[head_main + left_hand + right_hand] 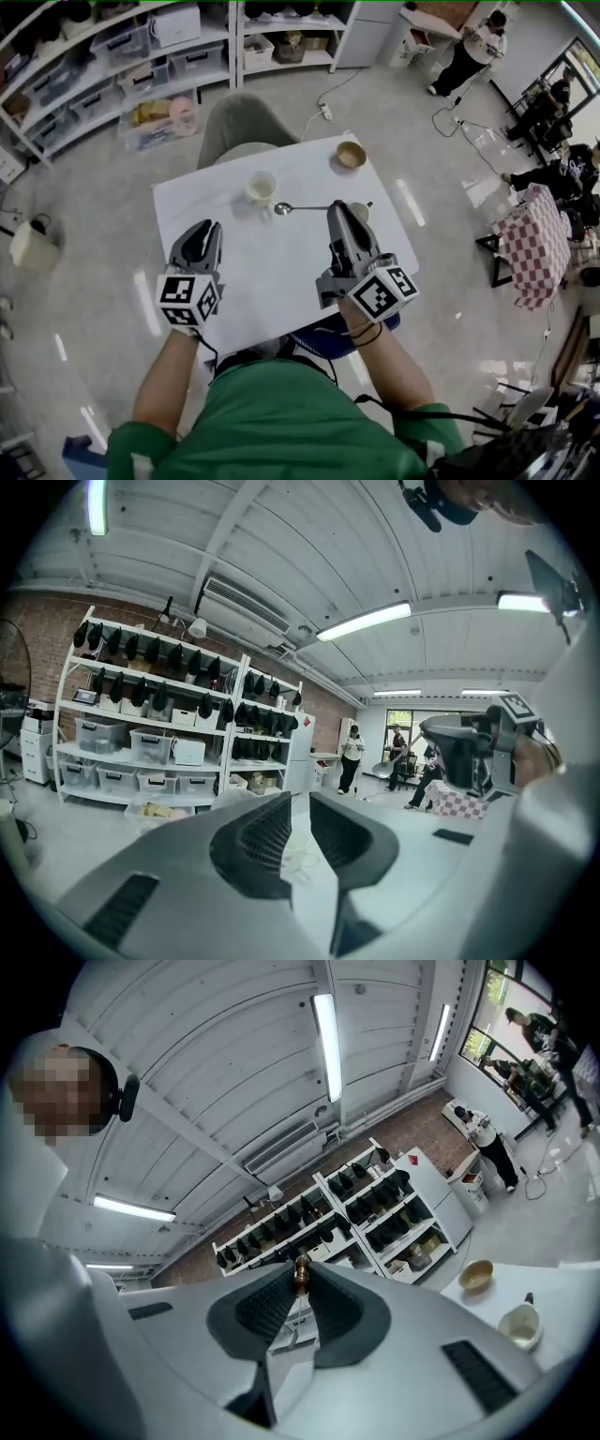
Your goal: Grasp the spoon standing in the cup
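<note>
A metal spoon (286, 208) with a brown handle end hangs level above the white table (187, 202). My right gripper (339, 210) is shut on its handle, and the bowl of the spoon points left. In the right gripper view the brown tip (300, 1272) sits pinched between the pads of the right gripper (300, 1277). A white cup (261, 187) stands just behind the spoon's bowl, empty as far as I can see. My left gripper (208, 228) hovers over the table's left half. Its jaws (300, 803) stand a narrow gap apart with nothing between them. From the left gripper view the spoon (386, 769) sticks out of the right gripper.
A second cup (360, 214) with something dark in it stands right of my right gripper. A wooden bowl (352, 155) sits at the far right corner. A grey chair (239, 127) is behind the table, with shelves (112, 56) beyond. A checkered table (534, 244) and people are at the right.
</note>
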Tool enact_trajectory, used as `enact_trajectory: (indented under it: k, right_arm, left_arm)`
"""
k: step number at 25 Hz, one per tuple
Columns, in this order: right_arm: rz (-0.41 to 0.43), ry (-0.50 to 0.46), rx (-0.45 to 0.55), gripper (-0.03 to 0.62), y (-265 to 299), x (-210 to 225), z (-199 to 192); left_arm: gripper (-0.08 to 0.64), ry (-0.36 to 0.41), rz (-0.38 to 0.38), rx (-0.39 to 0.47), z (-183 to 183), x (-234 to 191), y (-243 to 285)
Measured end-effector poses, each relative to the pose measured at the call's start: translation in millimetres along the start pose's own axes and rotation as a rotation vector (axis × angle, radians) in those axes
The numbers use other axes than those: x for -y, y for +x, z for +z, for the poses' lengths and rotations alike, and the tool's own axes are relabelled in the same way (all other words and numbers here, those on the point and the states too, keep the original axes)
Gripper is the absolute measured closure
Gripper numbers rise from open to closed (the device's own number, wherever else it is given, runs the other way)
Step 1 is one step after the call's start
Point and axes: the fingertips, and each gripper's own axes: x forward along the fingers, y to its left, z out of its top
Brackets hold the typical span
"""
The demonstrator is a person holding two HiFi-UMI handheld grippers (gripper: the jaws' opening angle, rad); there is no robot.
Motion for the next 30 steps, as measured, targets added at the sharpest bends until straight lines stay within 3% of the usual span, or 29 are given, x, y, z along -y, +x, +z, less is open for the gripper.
enact_trajectory:
  k: [15, 30]
  right_arm:
    - [0.0, -0.065, -0.006, 0.526, -11.5, -10.8, 13.7]
    - [0.037, -0.118, -0.001, 0.526, -12.6, -23.8, 17.0]
  left_arm:
    - [0.486, -0.023, -0.048, 0.027, 11.5, 9.7, 3.3]
    - [0.486, -0.028, -0.035, 0.041, 15.4, 7.3, -3.8]
